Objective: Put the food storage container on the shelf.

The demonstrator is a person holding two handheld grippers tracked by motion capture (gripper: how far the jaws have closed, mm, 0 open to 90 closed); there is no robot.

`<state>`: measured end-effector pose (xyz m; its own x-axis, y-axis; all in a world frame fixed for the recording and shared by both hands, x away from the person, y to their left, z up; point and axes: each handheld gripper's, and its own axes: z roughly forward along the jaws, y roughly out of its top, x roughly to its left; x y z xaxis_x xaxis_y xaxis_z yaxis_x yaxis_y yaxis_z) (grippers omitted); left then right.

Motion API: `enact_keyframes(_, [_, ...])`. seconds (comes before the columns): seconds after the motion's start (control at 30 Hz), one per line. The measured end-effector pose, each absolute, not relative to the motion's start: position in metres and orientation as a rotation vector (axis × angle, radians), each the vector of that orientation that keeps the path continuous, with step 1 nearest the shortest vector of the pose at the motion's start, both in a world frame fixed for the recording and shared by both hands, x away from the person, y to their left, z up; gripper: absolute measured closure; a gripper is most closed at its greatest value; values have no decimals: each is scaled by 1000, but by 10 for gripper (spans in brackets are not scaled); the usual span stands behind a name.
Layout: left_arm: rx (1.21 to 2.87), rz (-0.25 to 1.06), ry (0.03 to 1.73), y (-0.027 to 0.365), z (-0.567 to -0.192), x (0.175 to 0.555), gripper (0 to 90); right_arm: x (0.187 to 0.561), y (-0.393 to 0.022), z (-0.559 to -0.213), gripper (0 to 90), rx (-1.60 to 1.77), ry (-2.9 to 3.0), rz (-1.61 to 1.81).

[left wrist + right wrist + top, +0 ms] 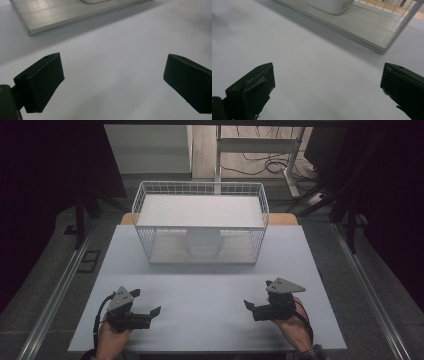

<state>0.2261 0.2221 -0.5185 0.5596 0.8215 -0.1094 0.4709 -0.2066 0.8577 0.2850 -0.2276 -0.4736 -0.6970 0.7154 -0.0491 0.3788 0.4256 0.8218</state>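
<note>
We hold the left gripper (150,306) and right gripper (256,295) with jaws wide open, empty. The white container (203,243) sits inside the wire basket (145,200), straight ahead, midway between both, on the surface (210,295).

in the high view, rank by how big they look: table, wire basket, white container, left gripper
1. table
2. wire basket
3. white container and left gripper: they look about alike. The gripper is nearer the camera and the container sits behind the basket's mesh, so I would not rank these two.
</note>
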Motion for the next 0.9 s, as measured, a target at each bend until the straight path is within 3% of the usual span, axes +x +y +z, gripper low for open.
enact_keyframes(0.43, [1844, 442, 1074, 238, -523, 217, 16, 266, -257, -485, 0, 1013, 2296, 1169])
enact_keyframes(0.9, [1945, 383, 1098, 233, -534, 217, 0, 255, -266, -511, 0, 1133, 2404, 1080])
